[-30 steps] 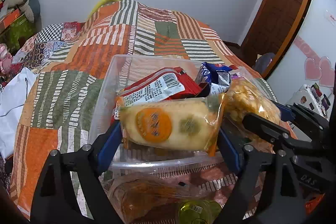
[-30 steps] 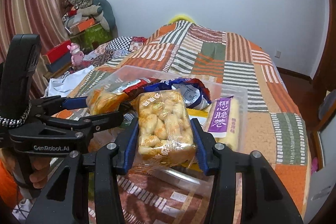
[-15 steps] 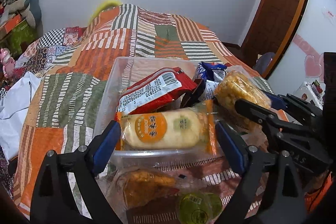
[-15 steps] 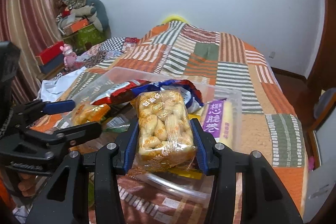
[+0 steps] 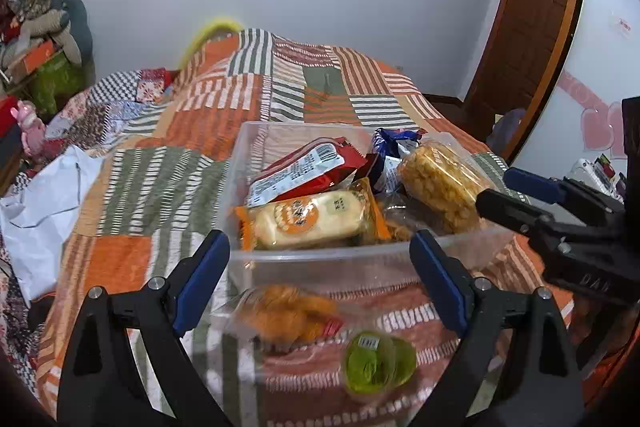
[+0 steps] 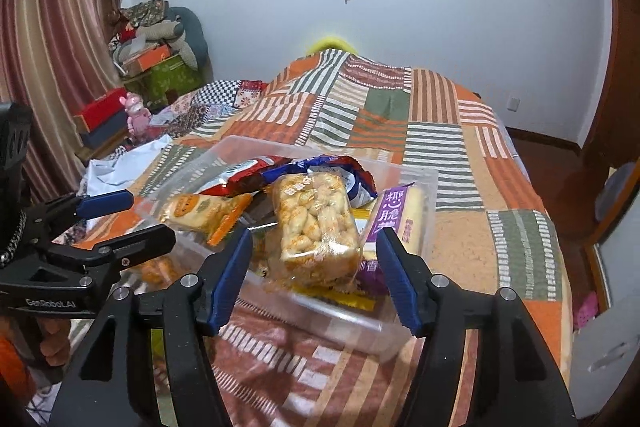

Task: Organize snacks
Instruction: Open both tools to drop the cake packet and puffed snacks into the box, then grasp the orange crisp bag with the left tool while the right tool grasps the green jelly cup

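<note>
On the bed (image 5: 168, 131), the clear bin (image 5: 320, 259) holds both just-placed packs. Left gripper (image 5: 320, 281) is released; the right gripper (image 6: 316, 279) fingers are opening off the puffed-snack pack (image 6: 316, 227). Next: the loose pastry pack (image 5: 288, 311) at 6 o'clock.

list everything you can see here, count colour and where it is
clear plastic bin: 1, on the quilt
orange-ended biscuit pack: 1, in bin, near wall
puffed snack block: 1, golden, in bin
red packet: 1, in bin, behind the biscuits
blue packet: 1, in bin, far side
purple-label roll: 1, in bin
orange snack bag: 1, on quilt before bin
green jelly cup: 1, on quilt
patchwork quilt: 1, orange, green, white
left gripper: 1, black and blue, open, empty
right gripper: 1, opening, pads clear of the block
</note>
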{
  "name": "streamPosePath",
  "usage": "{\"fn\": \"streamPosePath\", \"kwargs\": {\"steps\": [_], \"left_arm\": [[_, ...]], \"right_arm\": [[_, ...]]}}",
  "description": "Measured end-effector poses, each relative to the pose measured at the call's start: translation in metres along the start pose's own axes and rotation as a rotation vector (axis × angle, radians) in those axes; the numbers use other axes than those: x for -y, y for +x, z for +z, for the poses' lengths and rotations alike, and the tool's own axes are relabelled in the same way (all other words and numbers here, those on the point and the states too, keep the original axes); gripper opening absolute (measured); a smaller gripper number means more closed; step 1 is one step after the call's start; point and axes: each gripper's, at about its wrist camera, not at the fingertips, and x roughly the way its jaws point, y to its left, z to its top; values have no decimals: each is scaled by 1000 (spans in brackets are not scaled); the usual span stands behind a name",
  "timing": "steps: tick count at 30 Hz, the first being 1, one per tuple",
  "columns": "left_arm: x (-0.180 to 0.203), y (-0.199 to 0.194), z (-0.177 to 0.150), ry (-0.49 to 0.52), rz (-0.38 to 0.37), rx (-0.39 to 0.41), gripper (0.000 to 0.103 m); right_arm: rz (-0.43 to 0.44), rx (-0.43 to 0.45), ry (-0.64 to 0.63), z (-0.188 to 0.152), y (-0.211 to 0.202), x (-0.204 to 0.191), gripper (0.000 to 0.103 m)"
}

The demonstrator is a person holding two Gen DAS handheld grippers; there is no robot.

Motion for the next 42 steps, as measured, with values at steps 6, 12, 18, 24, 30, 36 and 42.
{"fn": "streamPosePath", "kwargs": {"steps": [6, 12, 18, 24, 30, 36, 42], "left_arm": [[-6, -23, -16, 26, 14, 13, 96], [-21, -39, -38, 12, 22, -3, 98], [-35, -43, -63, 16, 42, -31, 97], [-48, -41, -80, 14, 46, -46, 98], [-60, -37, -92, -15, 31, -58, 98], [-68, -31, -99, -34, 26, -70, 97], [-69, -25, -100, -45, 13, -81, 97]], "right_arm": [[16, -10, 32, -11, -11, -1, 67], [12, -46, 51, -26, -13, -8, 67], [40, -88, 61, -36, -6, -22, 67], [76, -132, 31, -36, 12, -50, 67], [88, -180, -13, -39, 31, -73, 67], [64, -248, -39, -50, 51, -81, 67], [93, -310, -14, -61, 60, -77, 45]]}}
